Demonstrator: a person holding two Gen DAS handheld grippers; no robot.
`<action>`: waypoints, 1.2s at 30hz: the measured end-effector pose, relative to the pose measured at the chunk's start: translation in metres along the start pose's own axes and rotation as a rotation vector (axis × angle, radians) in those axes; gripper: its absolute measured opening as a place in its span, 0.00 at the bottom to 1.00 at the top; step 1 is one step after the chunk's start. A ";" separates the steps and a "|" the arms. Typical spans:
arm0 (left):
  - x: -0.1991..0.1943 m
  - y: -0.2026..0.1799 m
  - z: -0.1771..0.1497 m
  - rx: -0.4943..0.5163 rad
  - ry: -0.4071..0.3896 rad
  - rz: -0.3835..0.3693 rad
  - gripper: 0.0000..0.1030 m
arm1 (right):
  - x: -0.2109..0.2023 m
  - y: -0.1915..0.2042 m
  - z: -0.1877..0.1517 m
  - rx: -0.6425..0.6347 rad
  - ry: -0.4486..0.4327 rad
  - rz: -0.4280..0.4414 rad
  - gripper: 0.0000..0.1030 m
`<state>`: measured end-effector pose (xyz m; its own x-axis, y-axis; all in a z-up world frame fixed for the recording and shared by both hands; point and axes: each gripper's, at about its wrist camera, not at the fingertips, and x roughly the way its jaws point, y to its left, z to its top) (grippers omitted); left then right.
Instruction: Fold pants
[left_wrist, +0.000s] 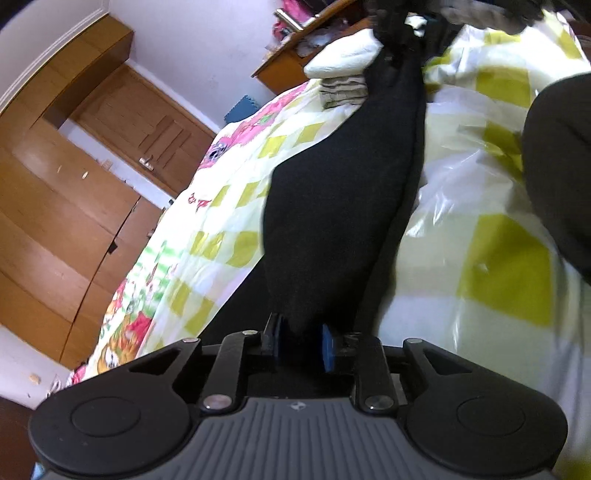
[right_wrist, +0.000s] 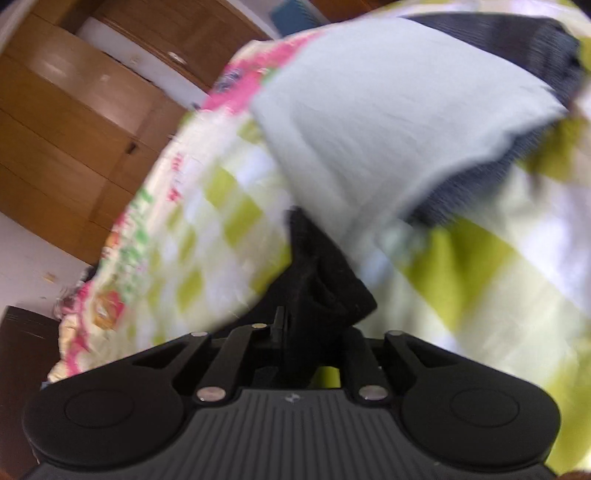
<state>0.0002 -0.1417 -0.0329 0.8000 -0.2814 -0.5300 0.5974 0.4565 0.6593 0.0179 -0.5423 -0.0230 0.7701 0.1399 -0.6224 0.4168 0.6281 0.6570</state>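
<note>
Your left tongs (left_wrist: 301, 345) were closed on one end of the black fabric pants (left_wrist: 343, 192), with the cloth pinched between the black finger and the blue pad (left_wrist: 328, 347). From there the pants stretched away in a long dark band, lifted above the bed, up to the top of the left wrist view, where the far end was too blurred to read. A second dark mass of cloth sat at the right edge of that view; you could not tell from it whether it was part of the same pants.

Your right tongs (right_wrist: 314, 332) were clamped on a bunched wad of the same black cloth (right_wrist: 321, 280), which filled the gap between the fingers. Just beyond the wad lay a pale blue folded garment (right_wrist: 388, 118) on top of a dark grey one (right_wrist: 517, 44), both resting on the bed.

The bed was covered with a glossy quilt of white and lime-green checks (left_wrist: 491, 273) with a pink floral border. Brown wooden wardrobe doors (left_wrist: 62, 192) stood beyond its far edge.
</note>
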 end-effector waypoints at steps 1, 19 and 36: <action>-0.008 0.008 -0.005 -0.028 0.008 0.004 0.38 | -0.011 0.003 -0.002 -0.018 -0.019 -0.007 0.16; -0.074 0.147 -0.208 -0.458 0.401 0.501 0.43 | 0.139 0.406 -0.236 -0.953 0.517 0.492 0.41; -0.087 0.203 -0.306 -1.006 0.292 0.389 0.62 | 0.259 0.515 -0.383 -1.377 0.763 0.510 0.65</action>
<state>0.0343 0.2335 -0.0156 0.7997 0.1775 -0.5736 -0.1138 0.9828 0.1455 0.2470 0.1105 -0.0083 0.1120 0.5892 -0.8002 -0.8217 0.5078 0.2589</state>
